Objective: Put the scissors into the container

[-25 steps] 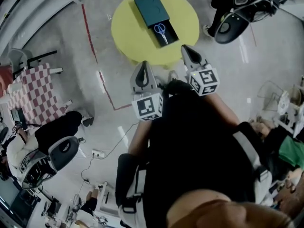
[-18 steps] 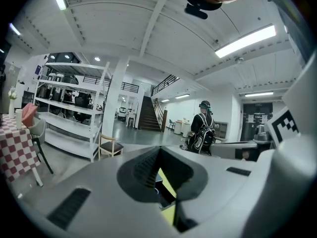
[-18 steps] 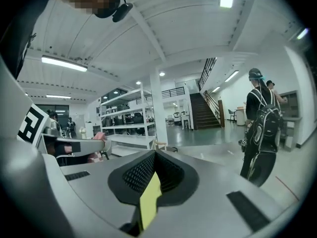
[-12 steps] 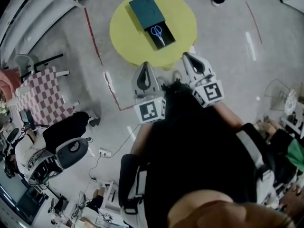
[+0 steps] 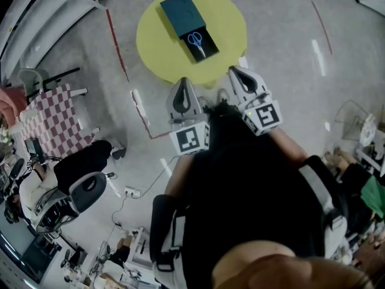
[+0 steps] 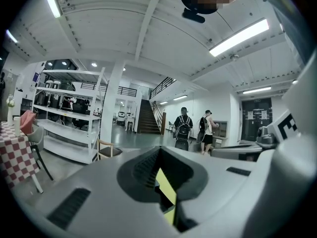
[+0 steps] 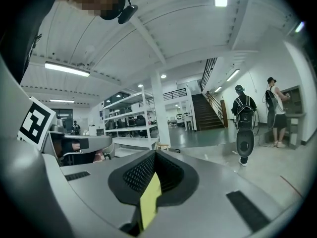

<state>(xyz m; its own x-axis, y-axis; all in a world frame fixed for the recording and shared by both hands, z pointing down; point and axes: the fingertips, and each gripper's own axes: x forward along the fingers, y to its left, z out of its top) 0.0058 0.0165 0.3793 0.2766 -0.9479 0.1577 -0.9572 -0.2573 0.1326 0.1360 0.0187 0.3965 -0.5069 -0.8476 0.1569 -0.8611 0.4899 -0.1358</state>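
The blue-handled scissors (image 5: 195,41) lie in the black open tray of the teal container (image 5: 179,9), which sits on the round yellow table (image 5: 225,23) at the top of the head view. My left gripper (image 5: 183,84) and right gripper (image 5: 233,71) are held close to my body, short of the table's near edge, tips towards it. Both are shut with nothing held. In the left gripper view the left gripper (image 6: 158,155) shows only a thin yellow sliver of table through its closed jaws. The right gripper (image 7: 154,157) shows the same in the right gripper view.
A red line (image 5: 117,47) runs across the grey floor left of the table. A checkered chair (image 5: 51,122) and an office chair (image 5: 87,191) stand at the left. The gripper views show shelving (image 6: 69,113), a staircase (image 7: 210,110) and people with backpacks (image 6: 184,128).
The head view has shifted, so the table and container sit a little further left and up. A dark chair at the top right left the view. Both grippers stayed shut near my body.
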